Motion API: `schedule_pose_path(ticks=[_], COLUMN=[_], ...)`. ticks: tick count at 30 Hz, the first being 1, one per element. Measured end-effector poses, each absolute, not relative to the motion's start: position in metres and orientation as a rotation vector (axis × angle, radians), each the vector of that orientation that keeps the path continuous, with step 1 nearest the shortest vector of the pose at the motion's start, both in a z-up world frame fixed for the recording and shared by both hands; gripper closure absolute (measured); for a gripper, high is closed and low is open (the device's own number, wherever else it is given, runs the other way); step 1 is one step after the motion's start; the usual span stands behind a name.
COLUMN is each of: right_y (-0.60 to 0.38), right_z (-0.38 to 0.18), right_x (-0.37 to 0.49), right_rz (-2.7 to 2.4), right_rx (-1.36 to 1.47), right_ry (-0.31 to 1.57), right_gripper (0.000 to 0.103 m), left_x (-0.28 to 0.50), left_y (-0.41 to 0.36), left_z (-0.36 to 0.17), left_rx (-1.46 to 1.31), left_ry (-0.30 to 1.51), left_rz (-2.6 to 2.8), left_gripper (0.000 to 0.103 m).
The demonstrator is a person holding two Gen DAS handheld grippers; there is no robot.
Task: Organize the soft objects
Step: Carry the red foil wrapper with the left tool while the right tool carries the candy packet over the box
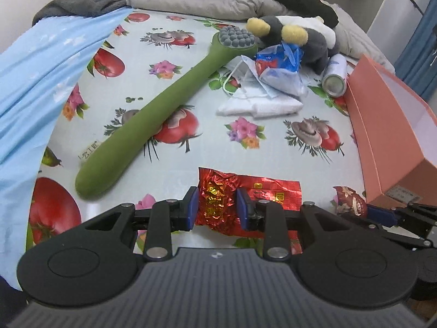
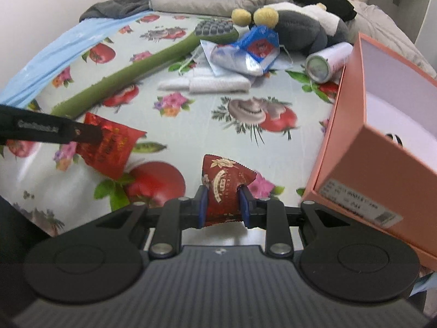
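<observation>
Matte black two-finger left gripper [image 1: 215, 209], matching right gripper [image 2: 223, 207]: blue pads [image 1: 193, 208], silver pivot screws, ribbed grey housing.

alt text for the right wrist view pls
The right gripper pinches a dark red snack packet above a fruit-print bedsheet, beside an open pink box. Farther back lie a green long-handled brush, a plush toy and a can.

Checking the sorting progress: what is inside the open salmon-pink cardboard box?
The salmon-pink cardboard box shows a white lining and a small dark mark near its front wall; no packets are visible inside. Its near wall hides the floor, so the bottom cannot be judged.
</observation>
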State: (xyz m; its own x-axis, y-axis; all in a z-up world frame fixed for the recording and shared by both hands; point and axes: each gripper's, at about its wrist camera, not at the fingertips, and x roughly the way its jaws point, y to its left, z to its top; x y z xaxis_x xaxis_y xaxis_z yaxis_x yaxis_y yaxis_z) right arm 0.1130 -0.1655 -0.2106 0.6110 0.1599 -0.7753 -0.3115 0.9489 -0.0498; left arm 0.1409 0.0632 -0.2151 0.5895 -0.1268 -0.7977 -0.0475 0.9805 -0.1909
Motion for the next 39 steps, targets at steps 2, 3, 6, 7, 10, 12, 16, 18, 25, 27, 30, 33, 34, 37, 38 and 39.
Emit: schedule_pose_path(ticks=[2,3,6,7,10,12,16,18,25,27,30,33,34,37,38,39], right_y=[-0.17,-0.171,-0.177,-0.178,-0.182,-0.186,-0.185,-0.183,-0.18,-0.182,-0.185,-0.186,-0.187,-0.188,-0.188,-0.188], right_z=[-0.215,-0.216,-0.216,-0.215,-0.211,-0.209,-0.211,-0.215,-0.223,-0.221,-0.219,-0.22,-0.221,-0.224,-0.225,-0.225], right_x=[0.112,0.112,0.11,0.11,0.107,0.105,0.108,0.111,0.114,0.113,0.111,0.112,0.112,0.113,0.113,0.113], right_rz=[0.236,0.224,0.212,0.21,0.206,0.208,0.211,0.215,0.214,0.208,0.203,0.201,0.2,0.2,0.2,0.201], right_rx=[-0.172,-0.171,-0.138,-0.13,-0.108,-0.086,-0.076,-0.083,-0.094,-0.095,-0.089,-0.085,-0.084,-0.078,-0.079,-0.08], right_ry=[0.874,0.876,0.887,0.887,0.883,0.873,0.863,0.863,0.881,0.873,0.867,0.87,0.873,0.88,0.879,0.878], right_gripper=[0.074,0.074,0.074,0.073,0.051,0.045,0.045,0.046,0.071,0.073,0.073,0.073,0.073,0.073,0.073,0.073], left_x=[0.14,0.14,0.14,0.139,0.135,0.13,0.121,0.118,0.118,0.119,0.123,0.127,0.129,0.134,0.136,0.137], left_y=[0.062,0.061,0.058,0.057,0.057,0.059,0.062,0.062,0.053,0.05,0.046,0.046,0.046,0.047,0.046,0.045], left_z=[-0.218,-0.22,-0.222,-0.222,-0.219,-0.215,-0.207,-0.205,-0.208,-0.211,-0.217,-0.224,-0.227,-0.237,-0.239,-0.24], left_rx=[-0.213,-0.215,-0.212,-0.21,-0.213,-0.209,-0.216,-0.211,-0.183,-0.168,-0.142,-0.138,-0.14,-0.152,-0.147,-0.14], left_ry=[0.948,0.95,0.957,0.957,0.951,0.936,0.901,0.89,0.886,0.881,0.888,0.9,0.908,0.936,0.938,0.94], left_rz=[-0.058,-0.066,-0.08,-0.082,-0.093,-0.098,-0.124,-0.137,-0.179,-0.182,-0.17,-0.154,-0.148,-0.127,-0.12,-0.115], left_gripper=[0.067,0.066,0.06,0.056,0.045,0.044,0.044,0.044,0.045,0.045,0.045,0.045,0.045,0.049,0.049,0.049])
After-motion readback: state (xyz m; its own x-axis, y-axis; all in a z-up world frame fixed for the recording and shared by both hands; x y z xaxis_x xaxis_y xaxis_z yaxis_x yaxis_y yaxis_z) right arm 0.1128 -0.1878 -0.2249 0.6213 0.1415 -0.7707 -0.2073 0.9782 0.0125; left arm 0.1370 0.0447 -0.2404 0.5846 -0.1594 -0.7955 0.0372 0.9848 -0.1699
